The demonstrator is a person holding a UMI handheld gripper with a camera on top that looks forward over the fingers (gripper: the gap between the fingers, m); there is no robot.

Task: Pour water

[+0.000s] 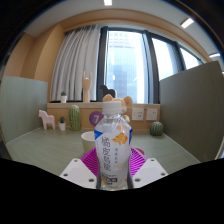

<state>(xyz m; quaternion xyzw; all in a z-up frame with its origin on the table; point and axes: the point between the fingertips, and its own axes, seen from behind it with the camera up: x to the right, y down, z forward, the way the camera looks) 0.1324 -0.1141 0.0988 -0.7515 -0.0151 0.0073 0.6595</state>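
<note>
Your one camera rides the gripper (112, 170), facing forward along its fingers; the water bottle (113, 148) looms close; windows (125, 62) beyond.

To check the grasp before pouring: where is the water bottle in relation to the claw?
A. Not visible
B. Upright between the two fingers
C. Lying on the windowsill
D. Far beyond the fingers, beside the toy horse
B: the water bottle stands upright between the pink pads of the claw.
</note>
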